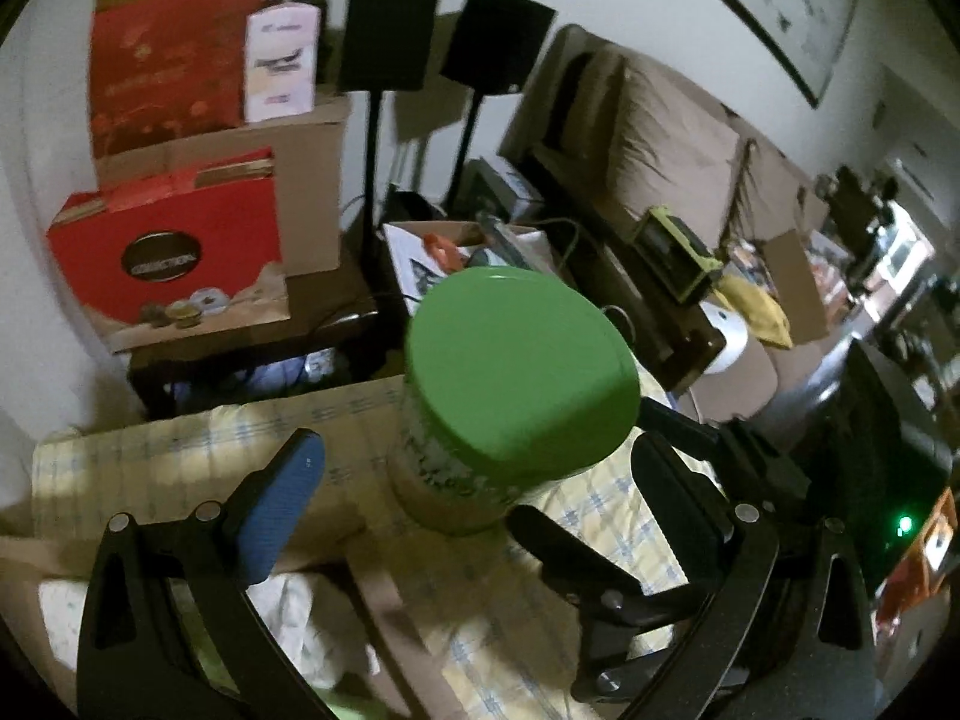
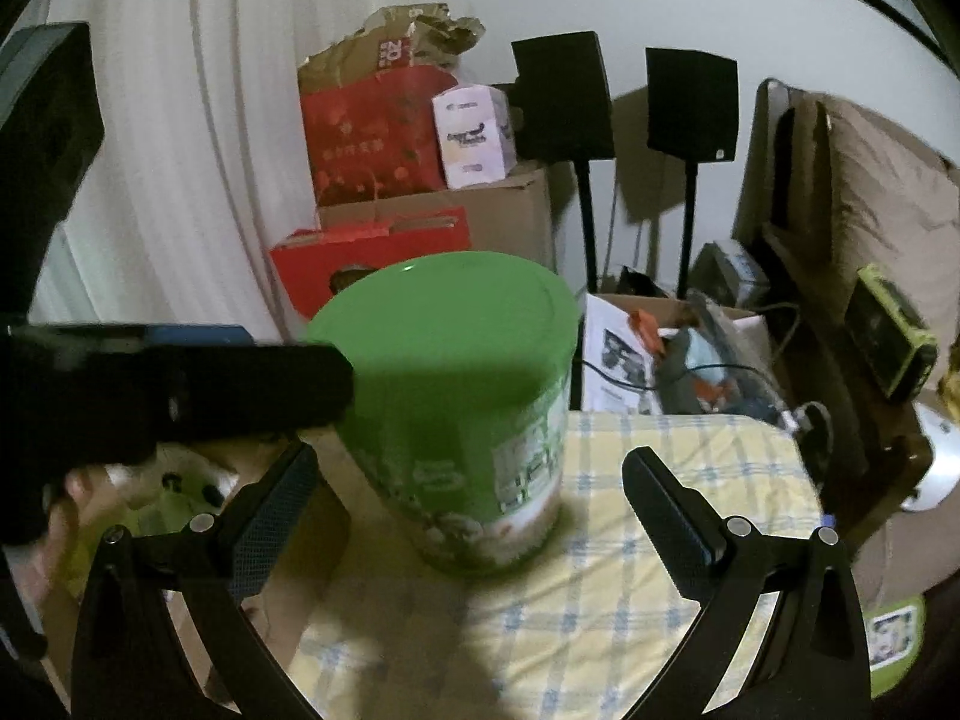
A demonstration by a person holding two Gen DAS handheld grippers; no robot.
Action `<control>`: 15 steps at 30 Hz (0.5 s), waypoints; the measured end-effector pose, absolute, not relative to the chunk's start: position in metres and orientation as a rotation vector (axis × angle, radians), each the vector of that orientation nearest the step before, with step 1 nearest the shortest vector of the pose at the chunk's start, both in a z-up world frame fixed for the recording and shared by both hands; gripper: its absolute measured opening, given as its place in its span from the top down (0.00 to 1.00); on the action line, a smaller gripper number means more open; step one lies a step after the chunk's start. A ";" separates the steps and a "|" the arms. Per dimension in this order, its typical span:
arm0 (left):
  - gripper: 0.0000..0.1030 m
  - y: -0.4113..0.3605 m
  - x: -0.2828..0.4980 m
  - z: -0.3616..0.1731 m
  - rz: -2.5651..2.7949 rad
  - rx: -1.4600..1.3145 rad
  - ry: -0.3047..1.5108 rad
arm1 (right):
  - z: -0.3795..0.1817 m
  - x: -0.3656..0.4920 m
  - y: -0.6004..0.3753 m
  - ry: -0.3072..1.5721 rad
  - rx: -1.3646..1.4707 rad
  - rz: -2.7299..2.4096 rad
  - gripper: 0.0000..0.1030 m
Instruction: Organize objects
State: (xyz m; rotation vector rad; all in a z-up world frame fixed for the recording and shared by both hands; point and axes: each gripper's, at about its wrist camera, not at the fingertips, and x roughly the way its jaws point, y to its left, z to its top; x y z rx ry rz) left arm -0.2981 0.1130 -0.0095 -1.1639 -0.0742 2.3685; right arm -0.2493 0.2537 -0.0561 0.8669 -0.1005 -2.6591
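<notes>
Two grippers face one green-lidded canister [image 1: 510, 396], which stands upright on the yellow checked cloth [image 1: 606, 516].

From the left wrist view, the left gripper [image 1: 474, 480] has its jaws spread wide, the blue-padded finger to one side of the canister and the black finger to the other, neither touching it. The canister sits just ahead of the fingertips, between them. Another black gripper part reaches in near the canister's base; I cannot tell whether it makes contact.

From the right wrist view, the right gripper [image 2: 468, 492] is likewise spread, with the canister [image 2: 462, 408] just beyond its tips. The left tool [image 2: 174, 390] crosses in beside the lid.

A good grasp likely means one gripper only: slide forward until the pads flank the canister's body below the lid, centred, then close squarely. The round, smooth wall may slip if pinched off-centre, and the two tools look crowded.
</notes>
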 end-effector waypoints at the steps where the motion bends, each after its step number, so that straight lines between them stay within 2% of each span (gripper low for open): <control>1: 0.01 0.115 -0.298 -0.010 2.356 -1.160 -0.066 | -0.057 -0.251 0.255 -0.126 0.858 -2.649 0.01; 9: 0.01 0.139 -0.295 -0.014 2.298 -1.074 0.116 | -0.068 -0.254 0.261 -0.178 0.802 -2.655 0.01; 15: 0.01 0.143 -0.298 -0.018 2.259 -1.055 0.138 | -0.076 -0.259 0.263 -0.291 0.770 -2.617 0.01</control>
